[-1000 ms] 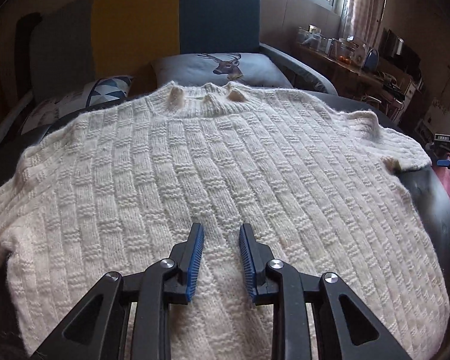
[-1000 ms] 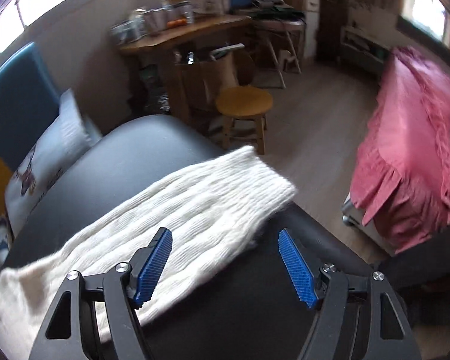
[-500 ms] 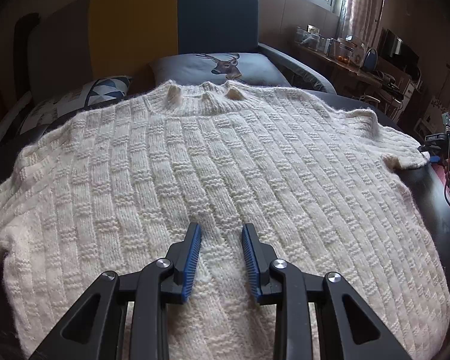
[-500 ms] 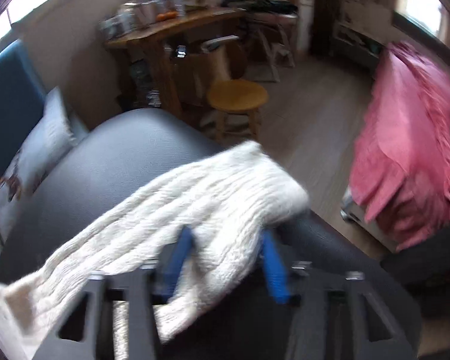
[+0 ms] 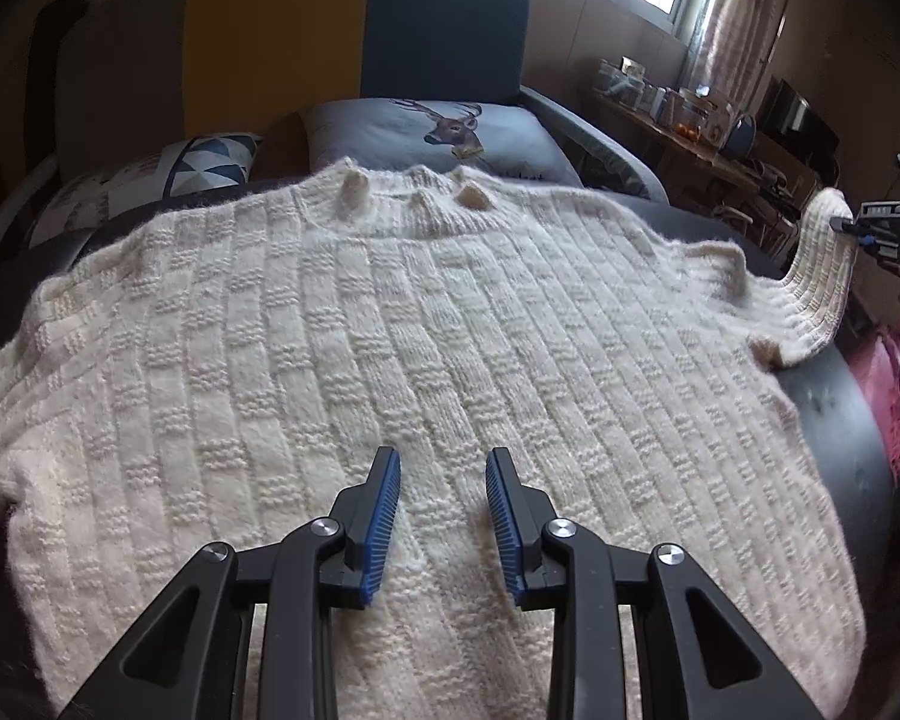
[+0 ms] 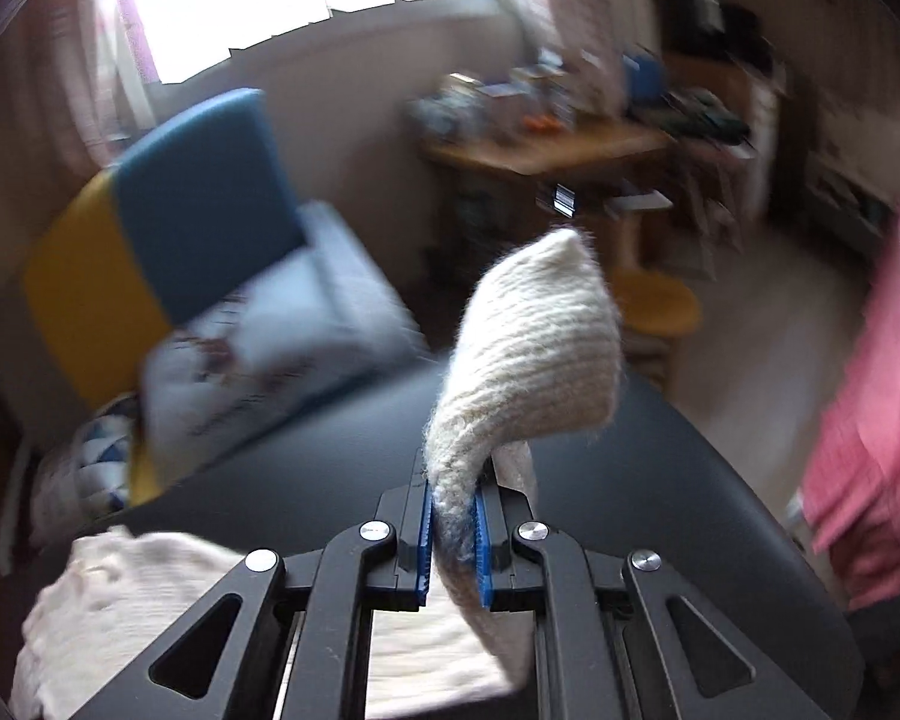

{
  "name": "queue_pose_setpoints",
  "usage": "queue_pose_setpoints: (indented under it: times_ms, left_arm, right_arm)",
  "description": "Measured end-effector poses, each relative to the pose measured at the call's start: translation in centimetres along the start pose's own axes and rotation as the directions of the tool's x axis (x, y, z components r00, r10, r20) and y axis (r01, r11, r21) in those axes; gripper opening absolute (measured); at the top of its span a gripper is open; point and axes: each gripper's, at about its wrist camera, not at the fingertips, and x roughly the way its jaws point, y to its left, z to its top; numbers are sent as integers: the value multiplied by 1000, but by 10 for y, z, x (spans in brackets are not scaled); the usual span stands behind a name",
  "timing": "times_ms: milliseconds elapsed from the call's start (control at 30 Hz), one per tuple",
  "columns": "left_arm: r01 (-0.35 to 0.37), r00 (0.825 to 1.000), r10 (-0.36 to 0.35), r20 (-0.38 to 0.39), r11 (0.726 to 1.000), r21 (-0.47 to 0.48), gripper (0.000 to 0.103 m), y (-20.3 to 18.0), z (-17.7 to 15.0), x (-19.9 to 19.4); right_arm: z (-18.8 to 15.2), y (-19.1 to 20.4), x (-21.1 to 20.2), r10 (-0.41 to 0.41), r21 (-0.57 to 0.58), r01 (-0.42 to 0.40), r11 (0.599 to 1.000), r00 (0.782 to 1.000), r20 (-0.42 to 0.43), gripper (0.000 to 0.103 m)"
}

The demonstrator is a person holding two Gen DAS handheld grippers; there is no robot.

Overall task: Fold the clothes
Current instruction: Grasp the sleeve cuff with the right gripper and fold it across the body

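Cream basket-knit wool sweater spread flat over dark round padded surface, neckline at 12 o'clock, hem cut off below. Sleeve cuff lifted at 2 o'clock, clamped in right gripper. Left gripper parted, hovering above the sweater's lower middle; contact unclear. Deer-print grey pillow beyond; right view's background blurred.

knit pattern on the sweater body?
Cream knitted sweater: basketweave-style blocks in vertical ribbed columns, plain cream colour. Clearest in the left wrist view.
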Motion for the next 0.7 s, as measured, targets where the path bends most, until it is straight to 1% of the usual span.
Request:
queue_pose_setpoints:
  times_ms: [100,200,267,333,467,567,633,700]
  left_arm:
    - [21,999,-20,27,999,-48,29,12,7,-14]
    - [39,998,-35,52,995,-93,29,25,14,-27]
    - [38,998,-31,61,993,-110,29,34,17,-34]
    - [25,997,-17,69,993,-117,29,42,18,-40]
    - [28,996,-16,86,989,-143,29,54,12,-49]
    - [30,996,-15,87,986,-166,29,61,6,-53]
    - [25,997,-10,80,982,-186,29,66,2,-51]
    - [21,997,-6,74,979,-204,29,69,-1,-50]
  right_arm:
    - [3,49,-15,86,-59,-84,995,996,25,11]
    - [-6,102,-28,158,-152,-151,977,987,37,11]
    - [-16,133,-31,200,-199,-191,961,979,27,11]
    - [-27,159,-31,235,-222,-228,948,972,7,11]
    - [-56,202,-28,283,-269,-282,921,958,-36,11]
    - [-85,234,-20,347,-300,-359,884,933,-95,11]
    - [-113,257,-15,369,-357,-396,846,918,-144,11]
    - [-144,280,-6,380,-419,-431,799,902,-205,11]
